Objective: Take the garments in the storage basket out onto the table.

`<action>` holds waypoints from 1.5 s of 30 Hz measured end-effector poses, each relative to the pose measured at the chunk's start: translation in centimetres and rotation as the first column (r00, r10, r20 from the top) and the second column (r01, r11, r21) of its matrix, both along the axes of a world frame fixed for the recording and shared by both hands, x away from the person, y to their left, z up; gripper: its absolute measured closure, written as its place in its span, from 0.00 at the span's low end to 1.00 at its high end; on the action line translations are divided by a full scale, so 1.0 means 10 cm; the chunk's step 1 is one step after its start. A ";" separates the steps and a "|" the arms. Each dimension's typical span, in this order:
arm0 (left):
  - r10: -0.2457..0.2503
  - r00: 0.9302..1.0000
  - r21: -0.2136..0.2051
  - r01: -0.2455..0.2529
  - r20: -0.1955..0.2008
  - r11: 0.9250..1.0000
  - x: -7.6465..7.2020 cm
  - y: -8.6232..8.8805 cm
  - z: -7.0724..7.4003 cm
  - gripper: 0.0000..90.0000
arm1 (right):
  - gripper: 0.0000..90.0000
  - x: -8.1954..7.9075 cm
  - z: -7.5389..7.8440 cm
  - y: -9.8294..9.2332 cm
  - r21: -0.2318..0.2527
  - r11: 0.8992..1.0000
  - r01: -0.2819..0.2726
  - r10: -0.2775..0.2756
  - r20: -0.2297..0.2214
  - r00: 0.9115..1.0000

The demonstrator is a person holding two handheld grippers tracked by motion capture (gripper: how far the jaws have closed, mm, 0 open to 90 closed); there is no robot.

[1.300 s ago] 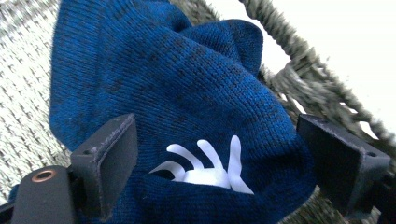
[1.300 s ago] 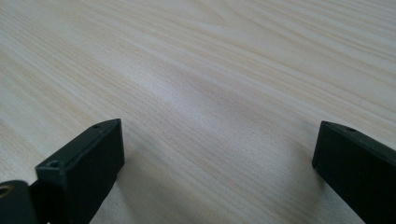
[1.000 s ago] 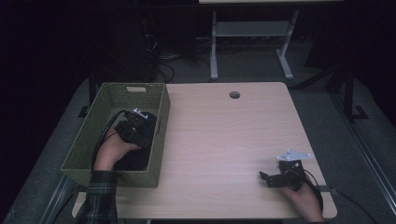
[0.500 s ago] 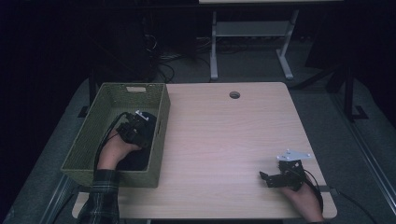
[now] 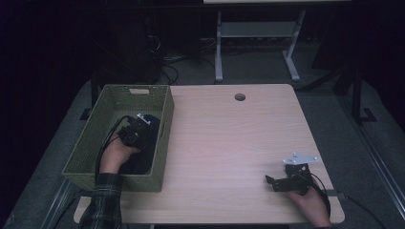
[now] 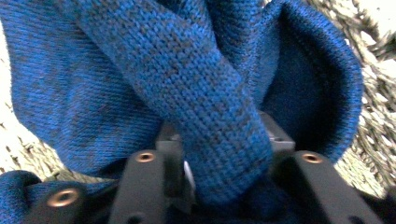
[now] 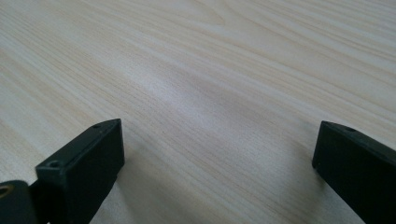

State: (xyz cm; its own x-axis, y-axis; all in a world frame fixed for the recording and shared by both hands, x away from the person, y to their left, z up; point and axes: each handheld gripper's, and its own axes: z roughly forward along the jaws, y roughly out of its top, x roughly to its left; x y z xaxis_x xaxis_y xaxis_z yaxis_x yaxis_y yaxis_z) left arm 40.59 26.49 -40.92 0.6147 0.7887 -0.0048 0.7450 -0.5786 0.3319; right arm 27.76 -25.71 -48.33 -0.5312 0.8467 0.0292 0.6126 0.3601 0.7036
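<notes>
One left claw (image 6: 219,154) pinching blue knit cloth (image 6: 187,84), woven basket (image 5: 114,95), no writing legible

Blue knit cloth (image 6: 210,107), green woven basket (image 5: 112,102), pale wood table (image 5: 229,143)

In the left gripper view, the blue knitted cloth (image 6: 205,107) runs past the frame at twelve and nine o'clock and covers the jaw tips. In the high view it reads as a dark mass; the basket (image 5: 114,98) wall hides its five o'clock side.
</notes>
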 end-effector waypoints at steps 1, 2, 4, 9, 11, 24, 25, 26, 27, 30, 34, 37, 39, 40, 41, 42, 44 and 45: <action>0.007 1.000 -0.006 -0.007 -0.004 1.000 0.00 0.01 0.01 0.72 | 0.02 0.00 0.00 0.00 0.000 1.000 0.000 0.000 0.000 1.000; 0.013 1.000 -0.016 -0.013 -0.006 1.000 0.01 0.03 0.01 0.74 | 0.02 0.00 0.00 0.00 0.000 1.000 0.000 0.000 0.000 1.000; 0.023 1.000 -0.031 -0.023 -0.009 0.999 0.01 0.05 0.02 0.77 | 0.02 0.00 0.00 0.00 0.000 1.000 0.000 0.000 0.000 1.000; 0.012 1.000 -0.027 -0.012 -0.006 1.000 -0.01 0.05 0.08 0.78 | 0.02 0.00 0.00 0.00 0.000 1.000 0.000 0.000 0.000 1.000; 0.010 1.000 -0.023 -0.010 0.001 1.000 -0.01 0.05 0.11 0.78 | 0.02 0.00 0.00 0.00 0.000 1.000 0.000 0.000 0.001 1.000; 0.019 1.000 -0.084 -0.017 0.020 0.996 -0.04 0.18 0.42 0.79 | 0.02 0.00 0.00 0.00 0.001 1.000 0.001 -0.001 -0.003 1.000; 0.016 1.000 -0.090 -0.015 0.015 0.996 -0.04 0.18 0.45 0.79 | 0.02 0.00 0.00 0.00 0.001 1.000 0.001 -0.001 -0.003 1.000; 0.011 1.000 -0.092 -0.010 0.013 0.996 -0.04 0.19 0.47 0.79 | 0.02 0.00 0.00 0.00 0.000 1.000 0.001 -0.001 -0.003 1.000; 0.007 1.000 -0.090 -0.006 0.010 0.996 -0.04 0.19 0.50 0.79 | 0.02 0.00 0.00 0.00 0.001 1.000 0.000 0.000 -0.003 1.000; 0.002 1.000 -0.088 -0.001 0.008 0.996 -0.04 0.20 0.59 0.79 | 0.02 0.00 0.00 0.00 0.001 1.000 0.000 0.000 -0.002 1.000; 0.000 1.000 -0.079 0.001 0.021 0.997 -0.06 0.23 0.72 0.79 | 0.02 0.00 0.00 0.00 0.001 1.000 -0.001 0.001 -0.003 1.000; 0.003 0.999 -0.078 0.000 0.038 0.997 -0.07 0.26 0.83 0.78 | 0.02 0.00 0.00 0.00 0.000 1.000 -0.001 0.001 -0.003 1.000; 0.006 0.999 -0.078 -0.002 0.043 0.997 -0.07 0.28 0.90 0.78 | 0.02 0.00 0.00 0.00 0.000 1.000 -0.002 0.002 -0.004 1.000; 0.004 0.999 -0.076 -0.001 0.046 0.997 -0.08 0.28 0.93 0.78 | 0.02 0.00 0.00 0.00 0.000 1.000 -0.001 0.001 -0.004 1.000; 0.002 0.999 -0.078 0.001 0.048 0.997 -0.08 0.29 0.96 0.78 | 0.02 0.00 0.00 0.00 0.000 1.000 -0.001 0.001 -0.003 1.000; 0.001 0.999 -0.080 0.003 0.047 0.997 -0.09 0.29 0.98 0.78 | 0.02 0.00 0.00 0.00 0.001 1.000 -0.001 0.001 -0.003 1.000; -0.004 0.999 -0.082 0.008 0.049 0.997 -0.09 0.30 1.02 0.78 | 0.02 0.00 0.00 0.00 0.001 1.000 -0.001 0.001 -0.003 1.000; -0.006 0.999 -0.081 0.010 0.046 0.997 -0.09 0.30 1.04 0.78 | 0.02 0.00 0.00 0.00 0.001 1.000 -0.001 0.001 -0.003 1.000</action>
State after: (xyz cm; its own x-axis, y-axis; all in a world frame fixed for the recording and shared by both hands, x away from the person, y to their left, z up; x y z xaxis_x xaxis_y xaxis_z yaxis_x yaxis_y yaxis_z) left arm 39.67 29.54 -30.55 0.6219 0.7821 -0.0400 0.7234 -0.5542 0.4117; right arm 27.72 -25.71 -48.33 -0.5320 0.8461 0.0313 0.6141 0.3601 0.7022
